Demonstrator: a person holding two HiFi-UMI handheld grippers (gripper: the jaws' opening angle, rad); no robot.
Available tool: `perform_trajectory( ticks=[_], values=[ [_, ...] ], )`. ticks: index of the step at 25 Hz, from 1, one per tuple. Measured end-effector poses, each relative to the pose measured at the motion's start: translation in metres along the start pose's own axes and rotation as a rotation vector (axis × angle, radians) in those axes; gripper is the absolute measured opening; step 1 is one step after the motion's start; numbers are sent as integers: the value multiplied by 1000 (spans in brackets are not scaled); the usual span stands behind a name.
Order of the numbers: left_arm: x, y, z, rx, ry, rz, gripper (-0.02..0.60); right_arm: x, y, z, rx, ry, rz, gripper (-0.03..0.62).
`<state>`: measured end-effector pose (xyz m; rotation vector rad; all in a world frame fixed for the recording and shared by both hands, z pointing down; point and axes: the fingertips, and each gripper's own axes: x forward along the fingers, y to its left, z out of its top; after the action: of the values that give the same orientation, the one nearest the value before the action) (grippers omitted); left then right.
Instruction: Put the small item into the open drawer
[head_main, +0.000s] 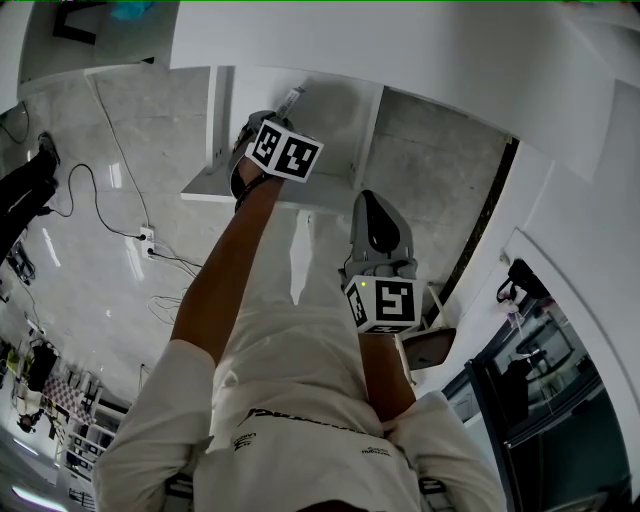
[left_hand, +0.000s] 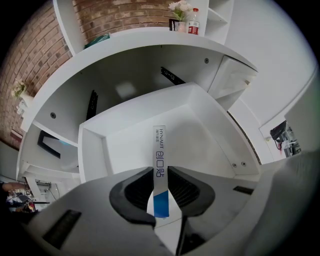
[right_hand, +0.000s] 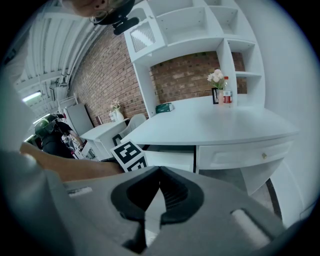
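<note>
The left hand-held gripper (left_hand: 161, 172) points steeply down over the open drawer, its jaws clenched on a thin strip. A white worktop (left_hand: 150, 37) curves above, with flowers (left_hand: 180, 7) and a bottle (left_hand: 194, 22) at its back edge. The white drawer (left_hand: 125, 145) is pulled out from under the worktop's front edge. The right hand-held gripper (right_hand: 159, 172) hangs close to the person's body, well apart from the drawer, with its jaws closed on nothing. The strip (left_hand: 160, 150) is white with a blue band, and its free end stands over the middle of the drawer's floor.
</note>
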<state>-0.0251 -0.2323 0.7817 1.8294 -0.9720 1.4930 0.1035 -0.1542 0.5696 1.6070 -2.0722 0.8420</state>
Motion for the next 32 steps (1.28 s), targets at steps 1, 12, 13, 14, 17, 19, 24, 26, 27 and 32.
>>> perform_trajectory(
  ticks=[1,12,13,14,17,19,24,26,27,32],
  values=[
    [0,0,0,0,0,-1,86,0,0,0,0,0,0,2],
    [-4,-1,2,-13,-23,-15,127,-3,0,2,3,-8,-7,2],
    [-6,0,3,-14,-27,-15,129,-4,0,2,2,-10,-8,2],
    [-7,0,4,-16,-31,-15,130,-5,0,3,1,-12,-7,2],
    [-13,1,6,-29,-45,-14,130,-8,1,4,-3,-17,-6,2],
    [-19,2,8,-44,-59,-15,130,-11,1,5,-6,-22,-6,2],
    [-42,0,14,-72,-97,-17,130,-22,3,13,-24,-43,0,2],
    [-53,0,15,-84,-117,-16,130,-27,5,18,-33,-53,5,2],
    [-60,0,15,-94,-129,-16,130,-30,7,20,-37,-59,7,2],
    [-95,0,19,-160,-193,-19,130,-45,15,30,-47,-77,16,2]
  ],
)
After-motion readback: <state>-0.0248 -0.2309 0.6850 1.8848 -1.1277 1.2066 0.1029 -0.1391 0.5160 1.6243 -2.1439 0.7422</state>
